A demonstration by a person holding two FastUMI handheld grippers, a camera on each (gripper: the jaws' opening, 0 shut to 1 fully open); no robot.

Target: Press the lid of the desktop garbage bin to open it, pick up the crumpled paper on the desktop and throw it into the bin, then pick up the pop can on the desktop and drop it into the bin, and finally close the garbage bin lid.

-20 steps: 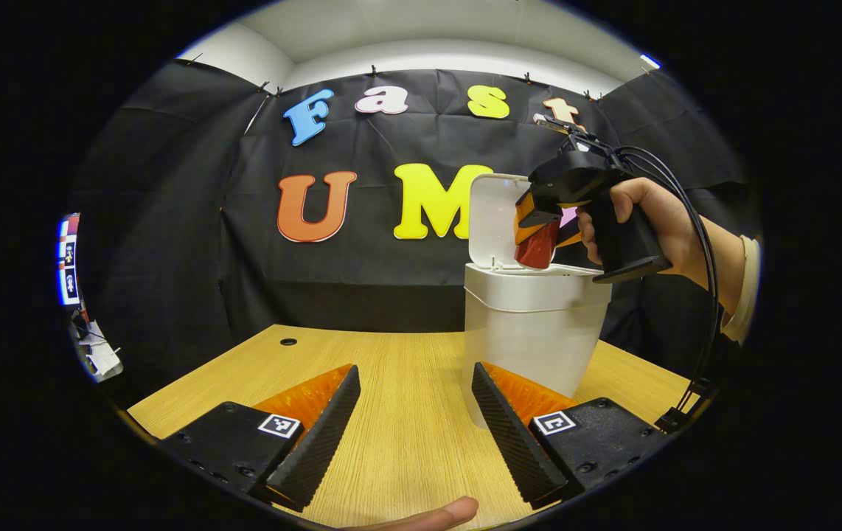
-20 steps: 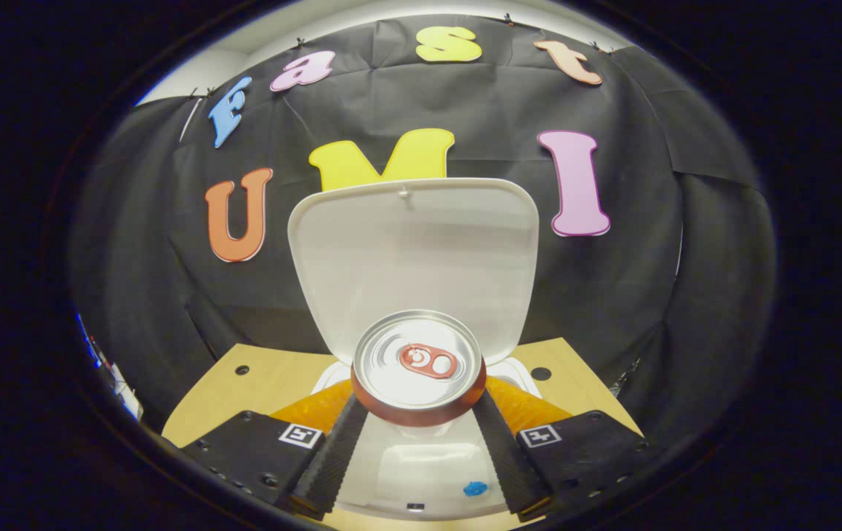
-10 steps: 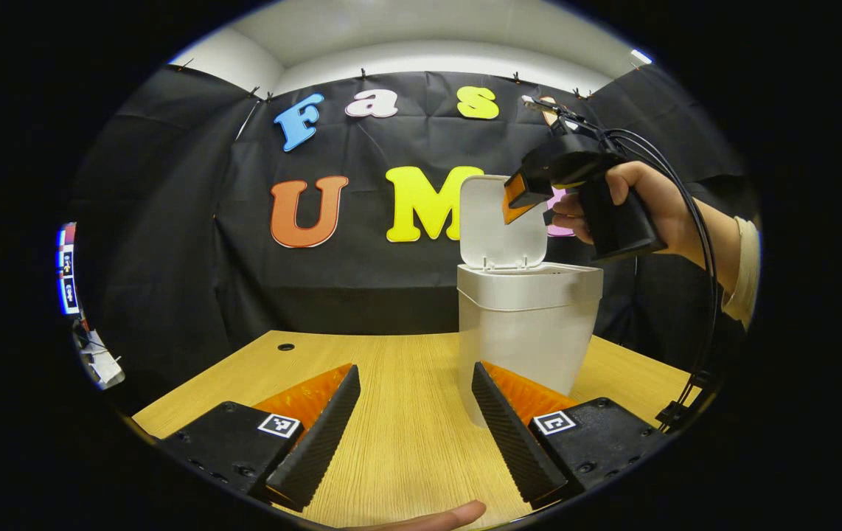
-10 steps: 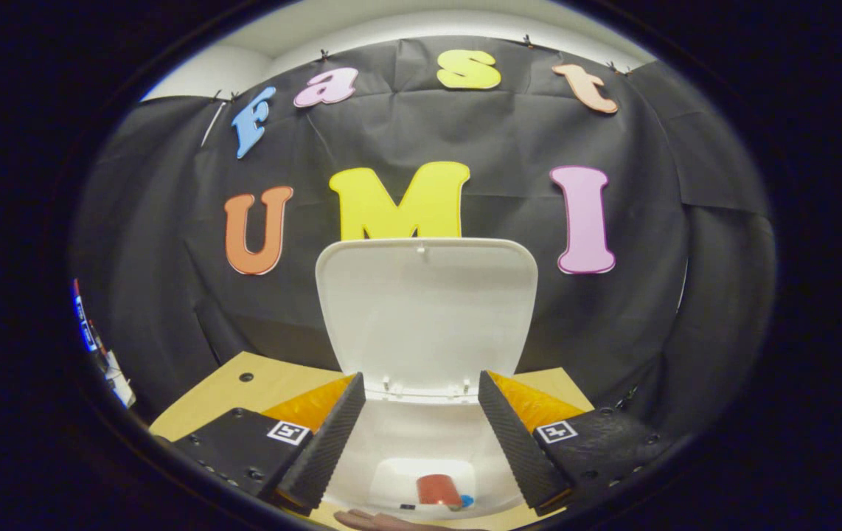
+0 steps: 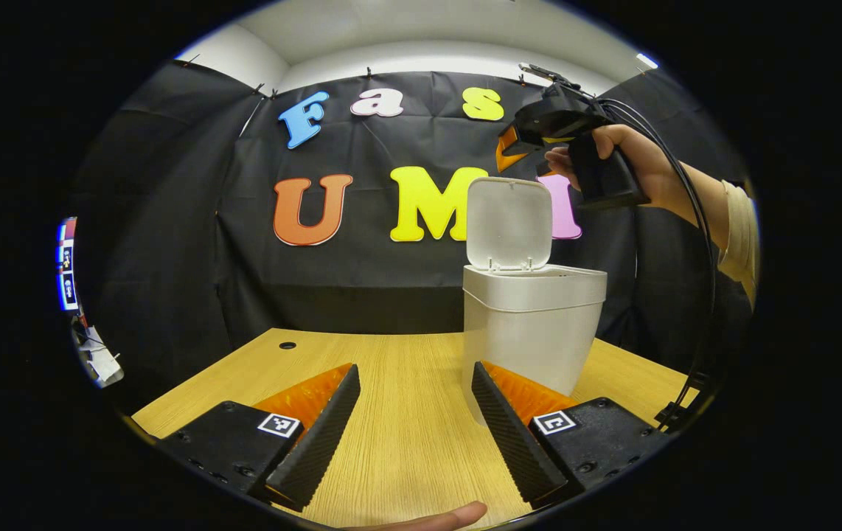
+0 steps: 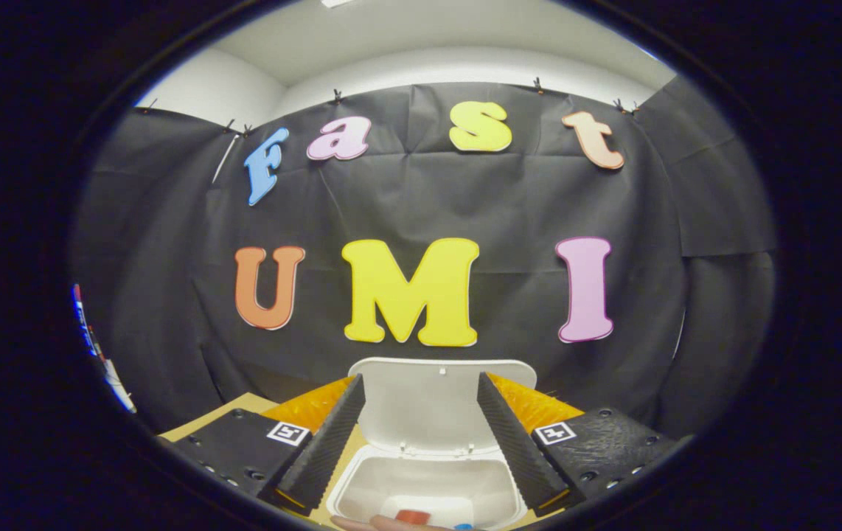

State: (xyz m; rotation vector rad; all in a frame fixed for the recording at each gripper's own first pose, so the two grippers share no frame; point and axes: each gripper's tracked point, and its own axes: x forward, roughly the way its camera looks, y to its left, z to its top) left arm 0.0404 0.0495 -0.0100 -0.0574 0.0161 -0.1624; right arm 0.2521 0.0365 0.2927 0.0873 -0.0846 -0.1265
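One bin (image 5: 531,324) with one lid (image 5: 508,223), one can (image 6: 412,516) inside, two grippers.

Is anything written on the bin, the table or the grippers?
Bin: plain, no writing.
Table: no writing.
Left gripper: black-and-white pattern squares, no words or numbers.
Right gripper: the same, no words.
Can inside the bin: too little of it shows to read.
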